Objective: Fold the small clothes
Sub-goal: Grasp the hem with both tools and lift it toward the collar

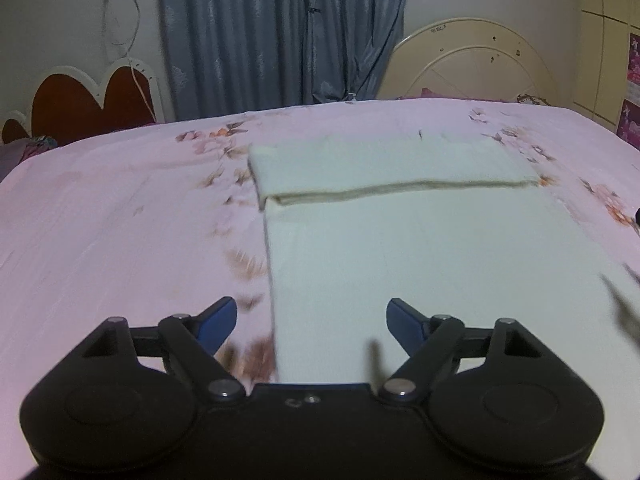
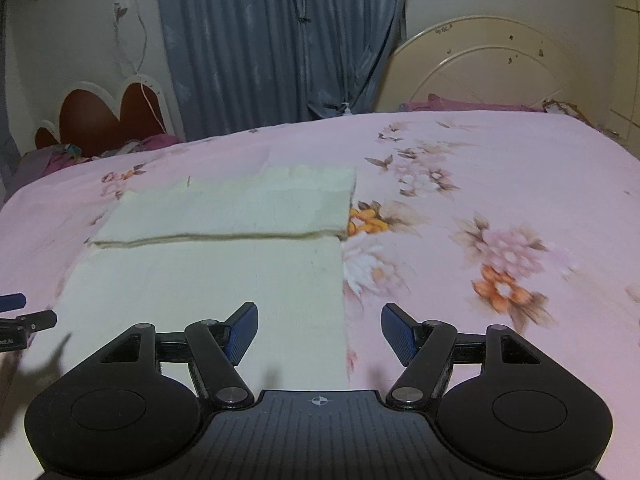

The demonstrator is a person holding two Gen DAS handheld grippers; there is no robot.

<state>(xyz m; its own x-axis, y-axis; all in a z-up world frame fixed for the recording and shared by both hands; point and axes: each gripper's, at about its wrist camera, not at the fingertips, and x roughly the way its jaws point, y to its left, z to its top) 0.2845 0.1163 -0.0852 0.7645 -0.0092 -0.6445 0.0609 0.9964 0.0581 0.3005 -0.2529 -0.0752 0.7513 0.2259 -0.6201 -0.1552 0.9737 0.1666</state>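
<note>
Cloth (image 1: 420, 280) lay part-folded on bed (image 1: 120, 220); left gripper (image 1: 311, 322), right gripper (image 2: 319, 330) jaws apart, empty; best grabbed by near corners together

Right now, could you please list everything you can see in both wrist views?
Cloth: one, cream, flat on the bed, its far end folded back over itself.
Bedsheet: one, pink with flowers, covering the bed.
Curtain: one, grey-blue, on the far wall.
Round headboard: one, cream, right of the curtain.
Heart-shaped headboard: one, red with white trim, far left.
Left gripper: one, black with blue pads, open over the cloth's left edge.
Right gripper: one, black with blue pads, open over the cloth's right edge.
</note>
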